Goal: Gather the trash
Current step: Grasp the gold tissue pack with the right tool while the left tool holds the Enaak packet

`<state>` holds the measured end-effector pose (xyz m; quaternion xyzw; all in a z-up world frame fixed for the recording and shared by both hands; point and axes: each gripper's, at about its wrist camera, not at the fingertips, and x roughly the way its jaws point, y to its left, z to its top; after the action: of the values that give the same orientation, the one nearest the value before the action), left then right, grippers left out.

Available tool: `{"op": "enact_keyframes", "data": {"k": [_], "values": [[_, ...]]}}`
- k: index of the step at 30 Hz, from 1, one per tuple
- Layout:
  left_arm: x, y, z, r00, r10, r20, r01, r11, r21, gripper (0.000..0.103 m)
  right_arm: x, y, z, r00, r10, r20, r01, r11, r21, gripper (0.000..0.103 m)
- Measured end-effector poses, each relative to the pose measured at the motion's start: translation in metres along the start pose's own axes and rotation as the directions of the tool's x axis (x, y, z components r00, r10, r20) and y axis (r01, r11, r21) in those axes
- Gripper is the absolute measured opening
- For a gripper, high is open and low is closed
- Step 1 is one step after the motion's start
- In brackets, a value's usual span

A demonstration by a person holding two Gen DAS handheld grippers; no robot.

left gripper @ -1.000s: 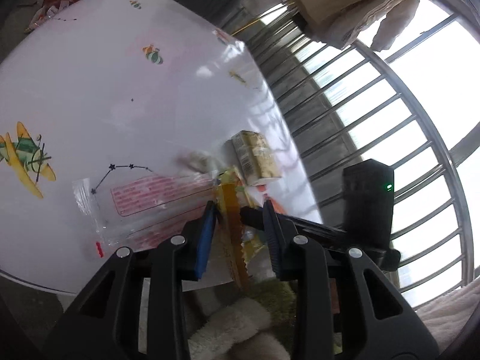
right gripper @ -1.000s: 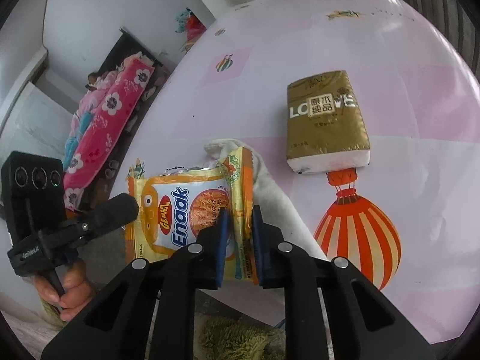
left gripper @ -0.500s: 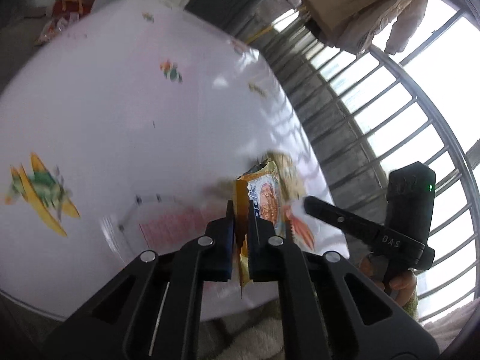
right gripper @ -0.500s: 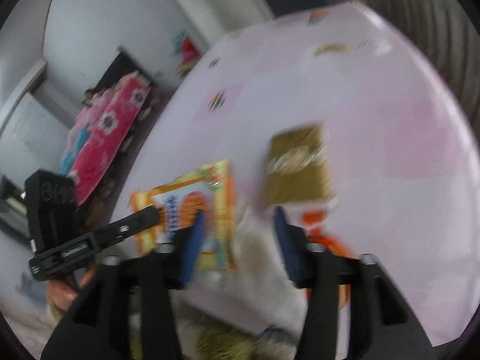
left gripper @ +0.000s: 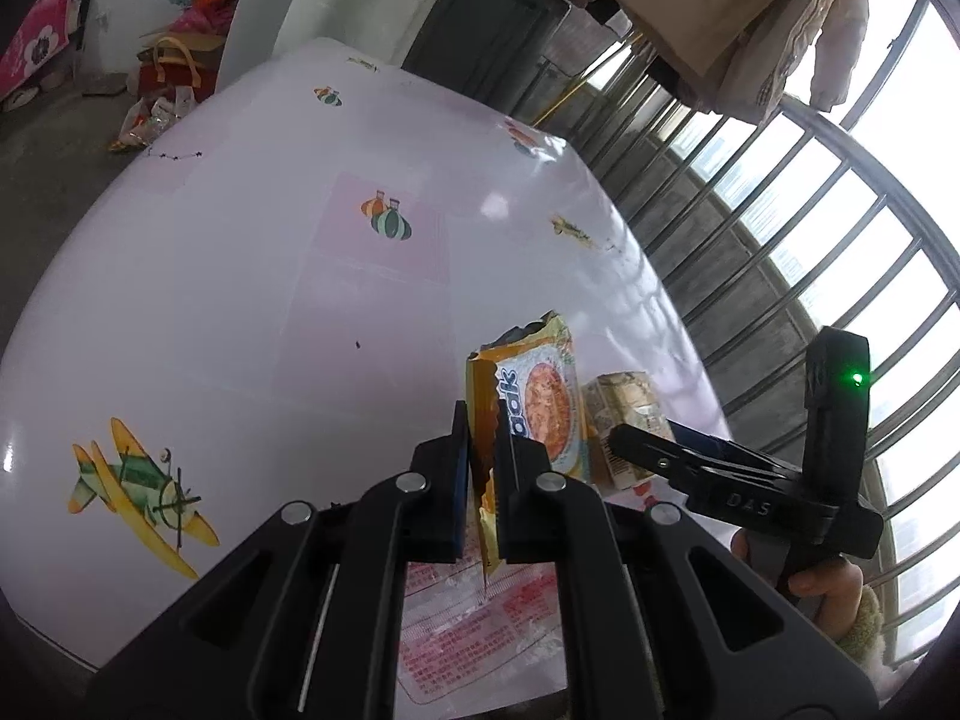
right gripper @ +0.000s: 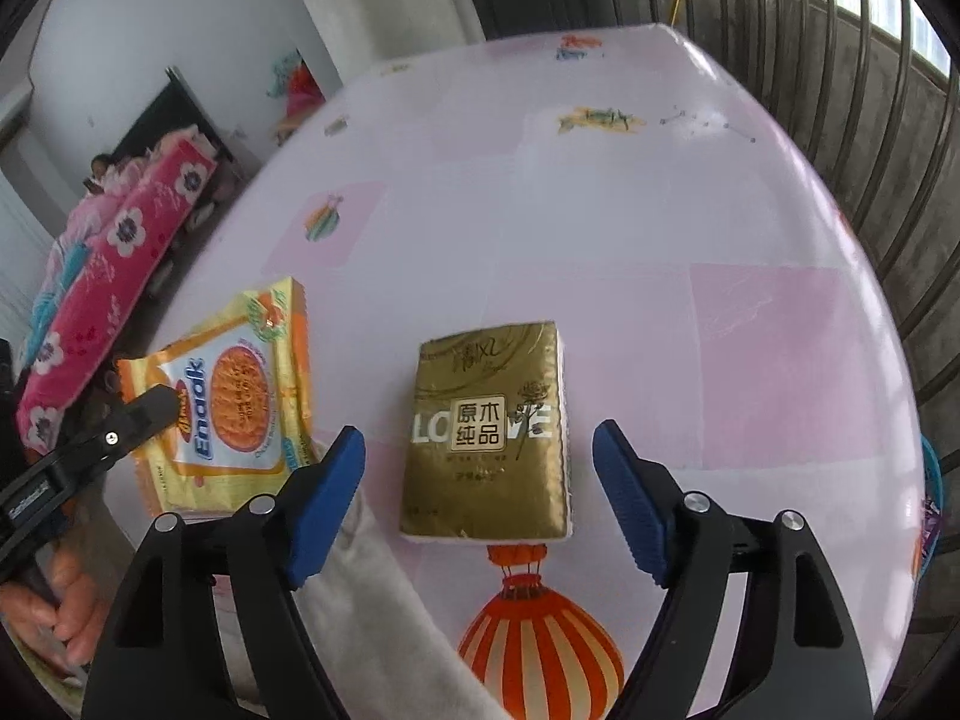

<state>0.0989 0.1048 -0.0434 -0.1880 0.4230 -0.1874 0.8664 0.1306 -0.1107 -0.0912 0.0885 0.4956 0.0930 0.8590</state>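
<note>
- Since the earlier frames, the yellow snack wrapper (left gripper: 543, 405) has been passed from the right hand-held gripper (right gripper: 479, 489) to the left hand-held gripper (left gripper: 480, 444), and the right one has been drawn back.
- The wrapper is clamped by its lower edge between the closed fingers of the left hand-held gripper and is held upright above the table (left gripper: 240, 300), at centre right of the left wrist view.
- The right hand-held gripper's blue-padded fingers are spread wide apart, with nothing between them.
- A gold tissue pack (right gripper: 489, 429) is seen lying flat on the table, framed between those fingers at frame centre.
- A clear printed plastic bag (left gripper: 474, 630) is seen lying on the table under the left hand-held gripper, at the lower centre.
</note>
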Motion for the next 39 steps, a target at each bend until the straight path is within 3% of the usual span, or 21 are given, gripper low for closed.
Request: {"op": "enact_keyframes", "data": {"k": [7,9,16,22,29,39], "values": [[0.01,-0.003,0.003,1.0,0.016,-0.006,-0.016,1.0,-0.001,0.005,0.007,0.006,0.005,0.997,-0.073,0.003,0.073,0.995,-0.061,0.076],[0.012,-0.005,0.005,1.0,0.023,-0.005,-0.023,1.0,0.003,0.005,0.005,0.005,0.003,0.996,-0.087,0.008,0.087,0.994,-0.063,0.07],[0.015,-0.016,0.006,0.999,0.044,0.007,-0.044,0.998,0.034,0.005,-0.003,-0.007,-0.001,0.997,-0.077,0.017,0.078,0.997,-0.029,0.055],[0.018,-0.022,0.005,0.996,0.084,0.011,-0.085,0.993,0.077,0.005,-0.008,-0.014,-0.007,0.998,-0.056,0.035,0.056,0.998,-0.002,0.051],[0.015,-0.026,0.013,0.997,0.074,0.037,-0.076,0.995,0.069,0.005,-0.019,-0.032,-0.005,0.999,-0.007,0.039,0.003,0.995,0.095,0.05],[-0.005,-0.049,0.027,0.992,0.055,0.111,-0.067,0.992,0.111,0.005,-0.061,-0.06,0.0,0.99,0.021,0.138,-0.048,0.981,0.19,0.05]]}}
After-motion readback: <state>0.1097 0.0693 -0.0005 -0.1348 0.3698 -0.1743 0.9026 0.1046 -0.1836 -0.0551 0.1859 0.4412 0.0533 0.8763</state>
